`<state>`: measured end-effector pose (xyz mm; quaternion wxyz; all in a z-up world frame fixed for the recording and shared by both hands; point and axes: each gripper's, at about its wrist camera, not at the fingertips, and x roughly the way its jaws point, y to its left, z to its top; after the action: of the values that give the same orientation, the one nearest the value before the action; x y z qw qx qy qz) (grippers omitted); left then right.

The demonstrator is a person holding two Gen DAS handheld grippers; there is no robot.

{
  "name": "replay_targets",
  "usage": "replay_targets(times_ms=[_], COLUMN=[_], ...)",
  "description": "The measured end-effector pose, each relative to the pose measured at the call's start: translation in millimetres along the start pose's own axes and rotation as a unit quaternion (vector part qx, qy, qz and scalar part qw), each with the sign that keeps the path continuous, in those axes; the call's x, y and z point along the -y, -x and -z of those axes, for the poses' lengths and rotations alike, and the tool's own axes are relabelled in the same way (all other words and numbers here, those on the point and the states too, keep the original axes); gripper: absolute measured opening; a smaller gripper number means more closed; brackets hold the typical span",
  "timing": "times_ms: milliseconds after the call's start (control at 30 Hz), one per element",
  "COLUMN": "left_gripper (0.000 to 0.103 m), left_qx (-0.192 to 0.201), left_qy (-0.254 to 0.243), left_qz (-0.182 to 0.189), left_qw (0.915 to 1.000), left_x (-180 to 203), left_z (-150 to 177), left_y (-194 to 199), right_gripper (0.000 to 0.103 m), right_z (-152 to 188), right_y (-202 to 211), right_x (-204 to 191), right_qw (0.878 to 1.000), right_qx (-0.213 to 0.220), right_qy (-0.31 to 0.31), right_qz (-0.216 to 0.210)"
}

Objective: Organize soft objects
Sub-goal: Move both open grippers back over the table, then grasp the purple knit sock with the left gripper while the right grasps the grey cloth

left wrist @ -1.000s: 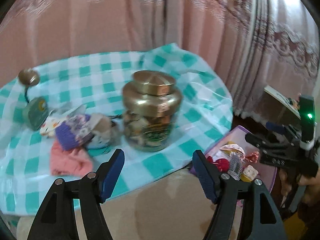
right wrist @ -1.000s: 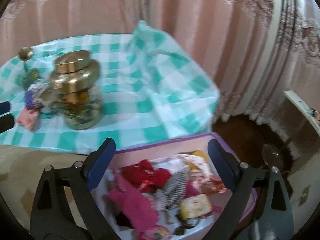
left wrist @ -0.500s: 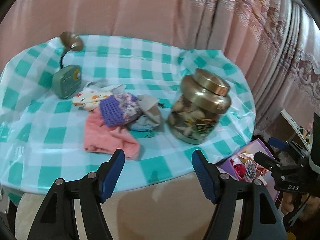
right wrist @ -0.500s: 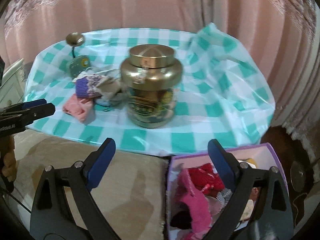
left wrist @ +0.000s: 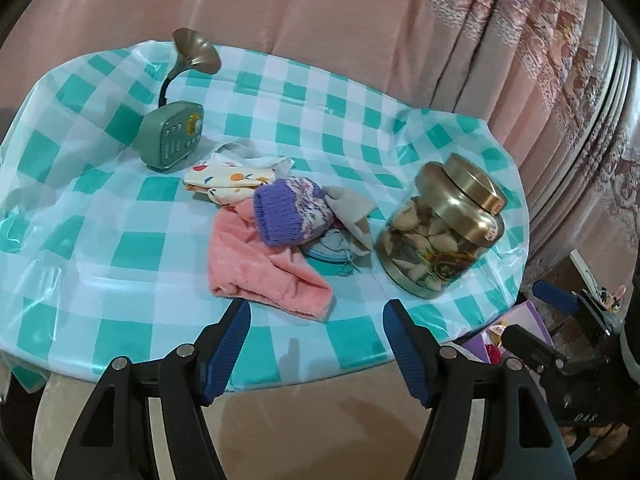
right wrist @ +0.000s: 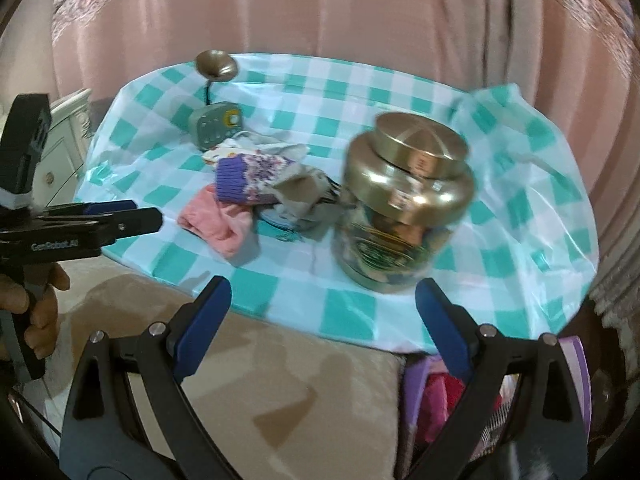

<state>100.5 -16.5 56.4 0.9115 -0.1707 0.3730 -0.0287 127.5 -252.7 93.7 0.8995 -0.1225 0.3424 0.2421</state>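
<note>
- Where the soft items are heaped mid-counter, a pink cloth lies lowest, with a purple-cuffed knit sock on top and a fruit-print cloth behind.
- Pink cloth hem lies near the counter's front edge; a brass-lidded jar stands just right.
- Left gripper and right gripper: jaws apart, empty, over the front edge.

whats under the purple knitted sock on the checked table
The purple knitted sock lies on a pink fleecy cloth, a cream fruit-print sock, a grey sock and a light blue pouch. Anything directly beneath it is covered.
</note>
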Motion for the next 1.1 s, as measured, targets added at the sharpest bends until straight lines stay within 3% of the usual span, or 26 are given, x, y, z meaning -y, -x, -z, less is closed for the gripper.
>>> replay_targets(times_ms=[433,700,933,1100], left_gripper=[0.068,0.068,0.068,0.067], left_qx=[0.001,-0.005,-0.028,-0.051], left_qy=[0.029,0.04,0.03,0.029], left_qz=[-0.002,0.007,0.035,0.054], left_qw=[0.9996,0.9992,0.9985,0.9968], left_x=[-41.8,-65.7,-63.4,-59.6], left_z=[-27.6,-48.0,-68.1,-79.1], left_y=[-16.3,-31.0,-65.3,-96.7], right_gripper=[0.095,0.095,0.095,0.095], right_z=[-33.2,-53.7,-59.0,-59.7], right_y=[-27.0,-53.3,-76.9,-94.2], right_x=[-52.7,-68.6,-82.5,-90.4], right_qw=[0.997,0.996,0.995,0.991], right_qx=[0.017,0.01,0.001,-0.002], right_qy=[0.071,0.074,0.097,0.134], right_qz=[-0.023,-0.048,-0.039,0.001])
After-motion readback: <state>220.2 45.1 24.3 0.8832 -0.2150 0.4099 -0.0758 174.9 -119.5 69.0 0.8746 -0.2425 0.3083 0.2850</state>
